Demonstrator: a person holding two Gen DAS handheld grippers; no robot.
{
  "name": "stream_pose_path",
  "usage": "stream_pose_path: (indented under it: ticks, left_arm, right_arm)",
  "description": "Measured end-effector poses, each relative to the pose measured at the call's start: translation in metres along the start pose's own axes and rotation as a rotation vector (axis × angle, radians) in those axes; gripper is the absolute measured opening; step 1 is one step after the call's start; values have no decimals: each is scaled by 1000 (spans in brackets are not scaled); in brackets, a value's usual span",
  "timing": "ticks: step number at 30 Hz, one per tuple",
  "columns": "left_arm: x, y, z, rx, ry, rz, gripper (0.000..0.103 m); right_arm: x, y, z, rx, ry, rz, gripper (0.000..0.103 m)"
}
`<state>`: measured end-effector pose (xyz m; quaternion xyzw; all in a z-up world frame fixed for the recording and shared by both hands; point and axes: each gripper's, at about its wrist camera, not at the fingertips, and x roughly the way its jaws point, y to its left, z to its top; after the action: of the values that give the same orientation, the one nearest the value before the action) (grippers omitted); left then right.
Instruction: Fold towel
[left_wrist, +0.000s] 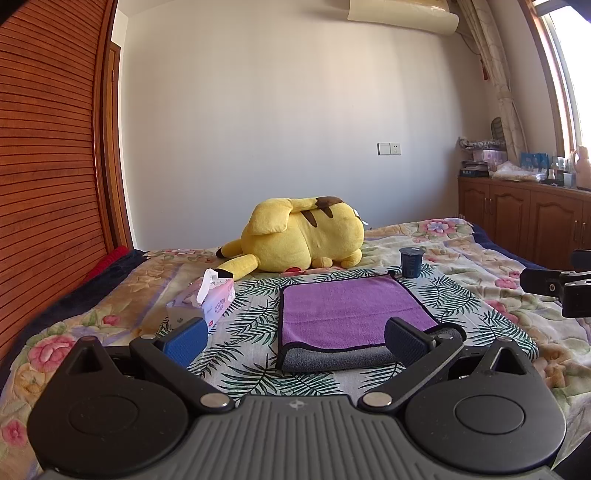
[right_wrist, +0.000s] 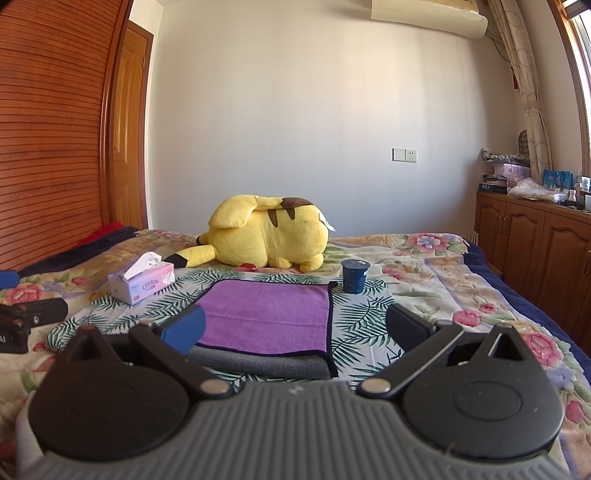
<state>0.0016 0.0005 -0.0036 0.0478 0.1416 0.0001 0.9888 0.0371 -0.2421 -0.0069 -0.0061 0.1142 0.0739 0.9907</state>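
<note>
A purple towel (left_wrist: 347, 310) with a grey underside and black trim lies folded on the leaf-print cloth on the bed; its grey fold faces me. It also shows in the right wrist view (right_wrist: 269, 317). My left gripper (left_wrist: 295, 338) is open and empty, held just short of the towel's near edge. My right gripper (right_wrist: 295, 328) is open and empty, its jaws spread on either side of the towel's near right corner. The right gripper's body shows at the right edge of the left wrist view (left_wrist: 554, 288).
A yellow plush toy (left_wrist: 303, 236) lies behind the towel. A dark blue cup (left_wrist: 410, 261) stands at the towel's far right corner. A tissue box (left_wrist: 207, 301) sits to the left. Wooden cabinets (right_wrist: 535, 240) line the right wall.
</note>
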Motion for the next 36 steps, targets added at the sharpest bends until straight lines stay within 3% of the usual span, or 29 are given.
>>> stream_pose_path:
  ticks: [19, 36]
  left_arm:
    - [21, -4, -1, 23, 76, 1, 87]
    - [58, -9, -3, 59, 161, -15, 87]
  right_arm:
    - [13, 8, 2, -21, 38, 7, 103]
    - [53, 4, -1, -11, 153, 38, 103]
